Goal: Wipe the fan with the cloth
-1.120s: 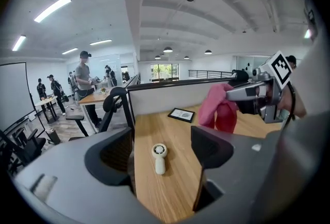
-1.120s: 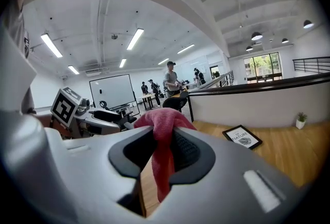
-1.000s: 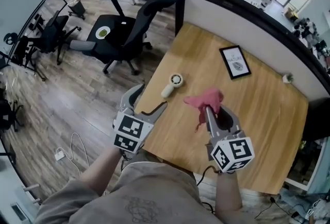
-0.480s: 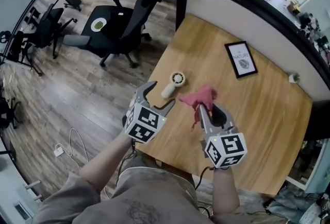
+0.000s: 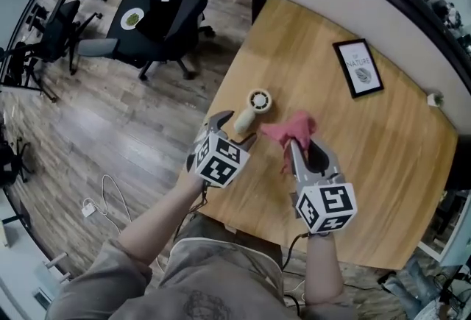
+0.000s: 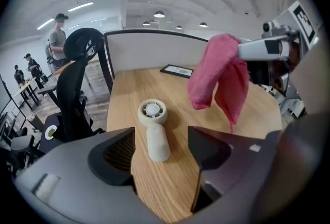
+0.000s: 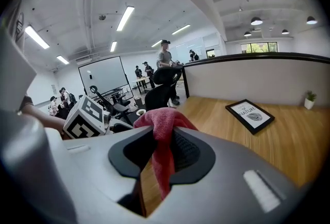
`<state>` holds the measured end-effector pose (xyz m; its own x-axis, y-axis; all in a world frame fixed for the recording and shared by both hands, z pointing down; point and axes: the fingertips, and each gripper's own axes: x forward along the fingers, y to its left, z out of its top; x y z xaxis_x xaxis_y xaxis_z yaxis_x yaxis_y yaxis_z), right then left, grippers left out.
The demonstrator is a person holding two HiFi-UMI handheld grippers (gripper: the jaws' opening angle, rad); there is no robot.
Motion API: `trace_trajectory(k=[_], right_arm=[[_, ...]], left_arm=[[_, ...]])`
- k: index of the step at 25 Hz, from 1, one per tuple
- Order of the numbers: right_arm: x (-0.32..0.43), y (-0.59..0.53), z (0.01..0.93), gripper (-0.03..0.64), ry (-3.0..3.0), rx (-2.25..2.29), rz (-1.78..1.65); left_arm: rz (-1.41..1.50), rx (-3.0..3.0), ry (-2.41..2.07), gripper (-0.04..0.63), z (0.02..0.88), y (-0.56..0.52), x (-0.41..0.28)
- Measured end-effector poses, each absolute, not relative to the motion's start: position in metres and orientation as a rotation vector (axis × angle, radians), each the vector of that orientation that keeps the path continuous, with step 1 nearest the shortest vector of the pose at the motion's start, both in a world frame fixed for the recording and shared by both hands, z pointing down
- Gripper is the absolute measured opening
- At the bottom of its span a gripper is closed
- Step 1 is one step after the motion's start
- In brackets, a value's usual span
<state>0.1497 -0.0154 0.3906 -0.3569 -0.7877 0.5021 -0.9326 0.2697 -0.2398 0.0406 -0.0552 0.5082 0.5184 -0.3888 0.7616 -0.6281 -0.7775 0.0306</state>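
Note:
A small cream hand fan point(image 5: 252, 109) point(image 6: 153, 128) lies flat on the wooden desk point(image 5: 383, 164), its handle toward the near left edge. My left gripper point(image 5: 235, 131) point(image 6: 161, 153) hovers just over the handle end; its jaws stand wide and are closing, with the handle seen between them but untouched. My right gripper point(image 5: 300, 142) point(image 7: 164, 153) is shut on a pink-red cloth point(image 5: 294, 131) point(image 7: 164, 138), which hangs in the air right of the fan point(image 6: 219, 81).
A black-framed picture point(image 5: 358, 67) point(image 7: 250, 114) lies flat at the desk's far side by the partition wall. A small potted plant point(image 5: 436, 98) stands at the far right. Black office chairs point(image 5: 180, 13) stand on the floor to the left of the desk.
Both grippers have come down toward the desk. The left one has moved in over the fan's handle; the right one still carries the cloth beside the fan.

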Motion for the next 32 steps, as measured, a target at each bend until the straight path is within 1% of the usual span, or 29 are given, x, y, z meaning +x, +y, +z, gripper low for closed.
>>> trace_trajectory(k=[6, 11, 13, 14, 19, 23, 28, 32], right_arm=[[0.143, -0.026, 0.423, 0.089, -2.227, 1.569, 0.782], [0.14, -0.032, 0.443, 0.089, -2.231, 1.56, 0.8], [0.139, -0.034, 0.449, 0.089, -2.231, 1.557, 0.812], [0.139, -0.034, 0.451, 0.089, -2.229, 1.556, 0.818], [0.145, -0.04, 0.461, 0.089, -2.201, 1.562, 0.823], [0.146, -0.051, 0.47, 0.089, -2.181, 1.564, 0.806], [0.133, -0.073, 0.486, 0.089, -2.175, 1.507, 0.77], [0.117, -0.085, 0.504, 0.089, -2.142, 1.458, 0.766]], left_arm=[[1.184, 2.439, -0.815, 0.281, 0.551, -0.068, 0.046], [1.117, 2.453, -0.789, 0.273, 0.568, -0.079, 0.058], [1.14, 2.439, -0.792, 0.207, 0.575, -0.079, 0.055], [1.145, 2.436, -0.79, 0.202, 0.577, -0.079, 0.054], [1.162, 2.471, -0.737, 0.199, 0.579, -0.078, 0.054], [1.167, 2.547, -0.594, 0.199, 0.579, -0.068, 0.058], [1.191, 2.629, -0.39, 0.199, 0.578, -0.056, 0.062], [1.195, 2.647, -0.341, 0.198, 0.578, -0.052, 0.062]])
